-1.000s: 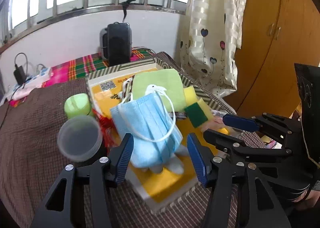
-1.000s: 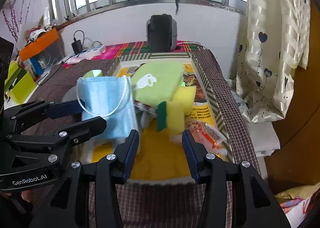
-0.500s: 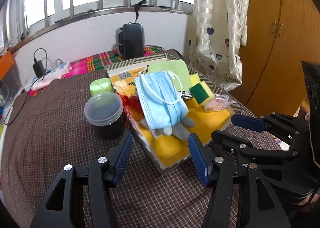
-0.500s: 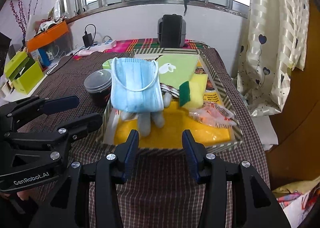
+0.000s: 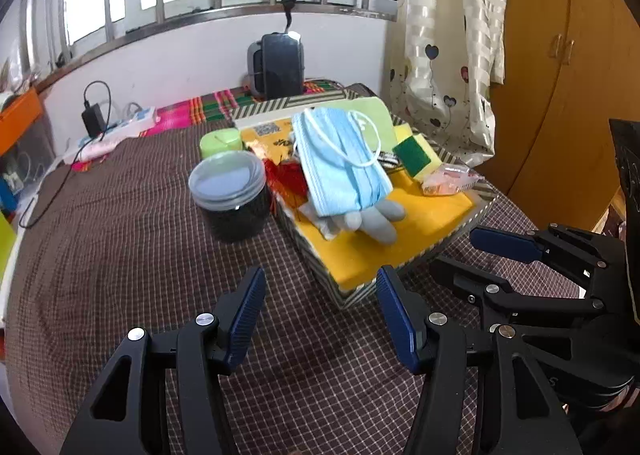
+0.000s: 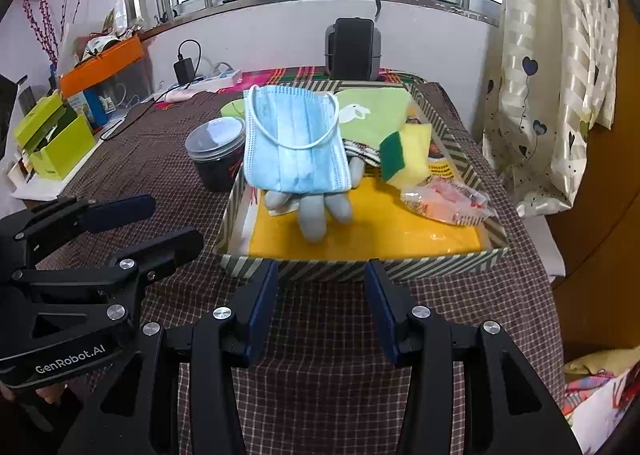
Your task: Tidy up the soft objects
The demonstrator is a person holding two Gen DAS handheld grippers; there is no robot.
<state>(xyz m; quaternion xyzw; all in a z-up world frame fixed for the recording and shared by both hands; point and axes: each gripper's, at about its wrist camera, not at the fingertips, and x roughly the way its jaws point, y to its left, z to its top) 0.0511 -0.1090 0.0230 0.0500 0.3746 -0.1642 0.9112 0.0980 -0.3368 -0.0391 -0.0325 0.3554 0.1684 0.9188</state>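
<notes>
A striped tray point(image 5: 352, 291) point(image 6: 360, 261) with a yellow liner holds a blue face mask point(image 5: 340, 163) point(image 6: 294, 143) lying over a grey glove point(image 5: 370, 217) point(image 6: 314, 215), a green cloth point(image 6: 374, 113), a yellow-and-green sponge point(image 5: 414, 155) point(image 6: 404, 153) and a clear plastic packet point(image 6: 444, 197). My left gripper point(image 5: 320, 319) is open and empty, in front of the tray's near corner. My right gripper point(image 6: 320, 307) is open and empty, just short of the tray's front wall. Each gripper shows in the other's view, the right one point(image 5: 508, 255) and the left one point(image 6: 132, 223).
A dark jar with a clear lid point(image 5: 230, 193) point(image 6: 216, 153) and a green roll point(image 5: 220, 141) stand left of the tray on the checked cloth. A black device point(image 6: 352, 49), a charger and power strip point(image 6: 192, 75) sit at the back. Green boxes point(image 6: 52, 145) at far left, curtain point(image 6: 552, 75) right.
Both grippers have pulled back from the tray, open and empty throughout. The mask and other items now lie farther away in both views and have not moved in the tray.
</notes>
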